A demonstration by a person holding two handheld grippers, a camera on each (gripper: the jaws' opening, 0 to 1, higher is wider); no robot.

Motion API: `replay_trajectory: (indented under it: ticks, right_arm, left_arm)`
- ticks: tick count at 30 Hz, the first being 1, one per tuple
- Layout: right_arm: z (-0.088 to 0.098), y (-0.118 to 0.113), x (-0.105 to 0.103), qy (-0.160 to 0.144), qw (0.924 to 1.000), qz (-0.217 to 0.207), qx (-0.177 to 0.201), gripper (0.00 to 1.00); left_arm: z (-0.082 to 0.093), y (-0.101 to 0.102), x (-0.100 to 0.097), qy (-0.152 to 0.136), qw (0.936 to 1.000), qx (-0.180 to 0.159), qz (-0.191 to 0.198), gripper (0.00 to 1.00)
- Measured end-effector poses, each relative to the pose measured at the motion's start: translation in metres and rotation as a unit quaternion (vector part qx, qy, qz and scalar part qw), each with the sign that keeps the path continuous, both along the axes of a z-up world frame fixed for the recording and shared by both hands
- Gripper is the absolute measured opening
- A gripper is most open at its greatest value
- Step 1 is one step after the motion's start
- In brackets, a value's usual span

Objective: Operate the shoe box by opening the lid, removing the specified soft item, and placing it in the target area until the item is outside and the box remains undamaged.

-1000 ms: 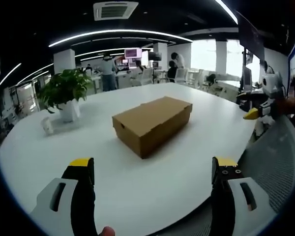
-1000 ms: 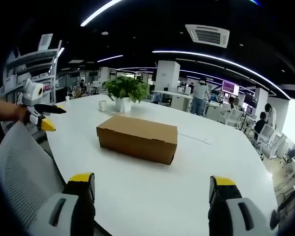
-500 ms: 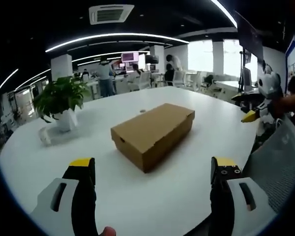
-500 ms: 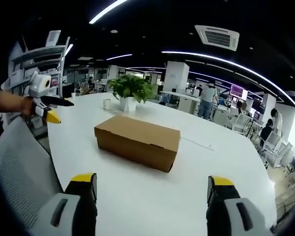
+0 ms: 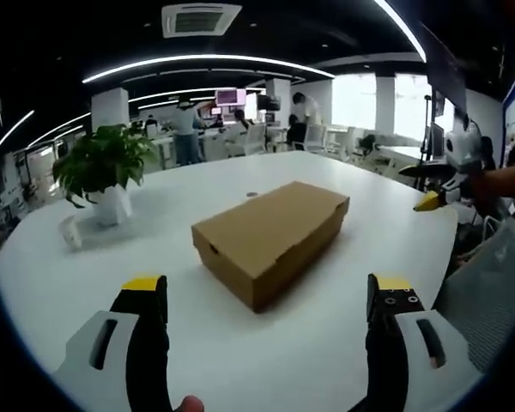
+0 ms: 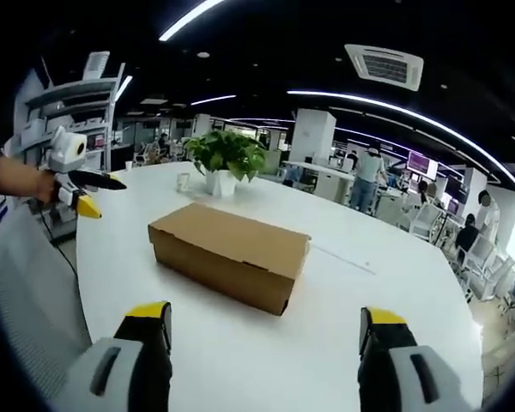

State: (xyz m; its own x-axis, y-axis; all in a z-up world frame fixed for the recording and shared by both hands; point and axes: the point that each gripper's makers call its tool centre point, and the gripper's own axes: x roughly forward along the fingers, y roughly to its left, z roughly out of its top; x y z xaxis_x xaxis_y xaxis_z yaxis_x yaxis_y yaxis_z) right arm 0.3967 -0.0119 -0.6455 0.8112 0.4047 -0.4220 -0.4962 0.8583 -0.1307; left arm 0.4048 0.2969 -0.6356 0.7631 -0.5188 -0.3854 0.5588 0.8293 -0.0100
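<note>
A closed brown cardboard shoe box (image 5: 270, 238) (image 6: 229, 254) lies on the white round table (image 5: 154, 215) (image 6: 395, 283), lid down. My left gripper (image 5: 266, 300) is open, its yellow-tipped jaws wide apart near the table's front edge, short of the box. My right gripper (image 6: 262, 322) is open too, jaws spread in front of the box with nothing between them. The right gripper (image 5: 438, 199) enters the left gripper view at the right edge, held by a hand. The left gripper (image 6: 86, 193) enters the right gripper view at the left. The box's contents are hidden.
A potted green plant (image 5: 103, 172) (image 6: 223, 159) and a small white cup (image 5: 69, 232) (image 6: 182, 182) stand on the table beyond the box. A grey mesh chair back (image 5: 489, 292) (image 6: 26, 283) sits at the table's near edge. Desks and people fill the office behind.
Both views have moved closer to the box, which looks larger now. The box itself has not moved and stays closed. Both grippers remain open.
</note>
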Motion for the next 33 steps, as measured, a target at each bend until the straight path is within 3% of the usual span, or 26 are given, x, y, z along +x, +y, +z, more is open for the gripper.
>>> replay_trajectory:
  ticks: [19,33]
  right_arm:
    - [-0.021,0.016,0.048,-0.003,0.9977,0.067,-0.006,0.84]
    - [-0.025,0.018,0.082,0.005,0.9963,0.086,-0.003,0.80]
  left_arm:
    - [-0.016,-0.004,0.031,0.007,0.9998,-0.015,0.005,0.94]
    - [-0.027,-0.012,0.049,0.016,0.9999,0.001,0.004,0.91]
